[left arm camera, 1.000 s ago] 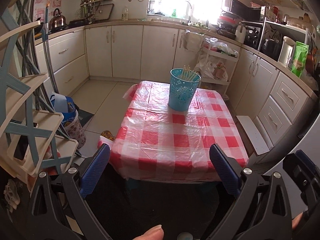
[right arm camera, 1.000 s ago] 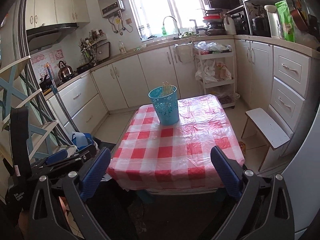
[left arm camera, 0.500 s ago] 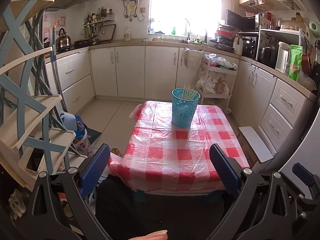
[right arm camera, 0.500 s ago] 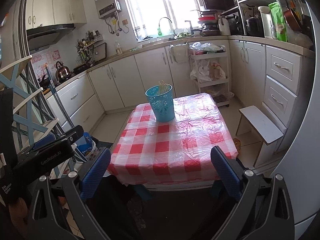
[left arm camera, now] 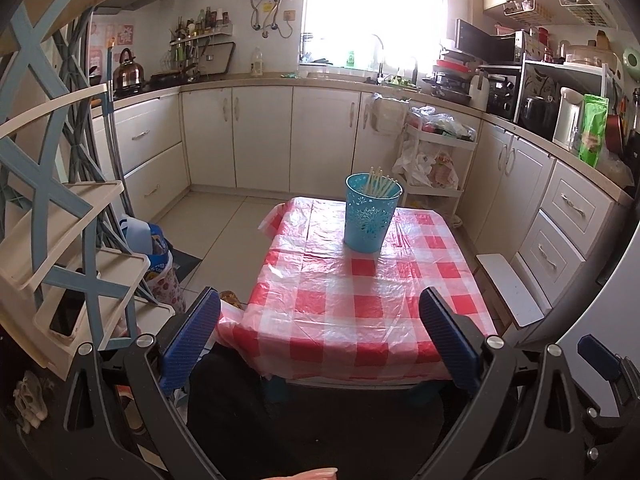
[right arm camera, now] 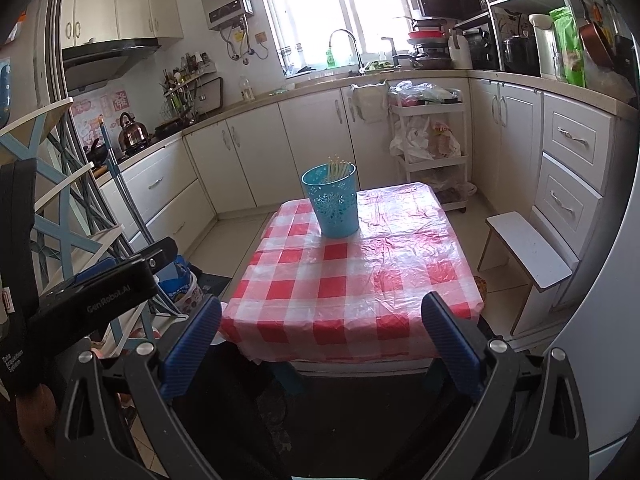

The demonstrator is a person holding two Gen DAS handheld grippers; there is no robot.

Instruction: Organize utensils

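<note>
I see a blue cup [left arm camera: 373, 213] of pale chopsticks [left arm camera: 380, 186] near my checkered counter's [left arm camera: 360, 304] far edge. Left gripper [left arm camera: 320, 336] and right gripper [right arm camera: 320, 340] fingers spread, empty. Left gripper reads "GenRobot.AI".

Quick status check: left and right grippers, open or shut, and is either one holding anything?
Left gripper: open, holding nothing.
Right gripper: open, holding nothing.

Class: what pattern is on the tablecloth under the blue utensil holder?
Red and white checks on the tablecloth, clearest in the right wrist view; the utensil holder stands on it.
</note>
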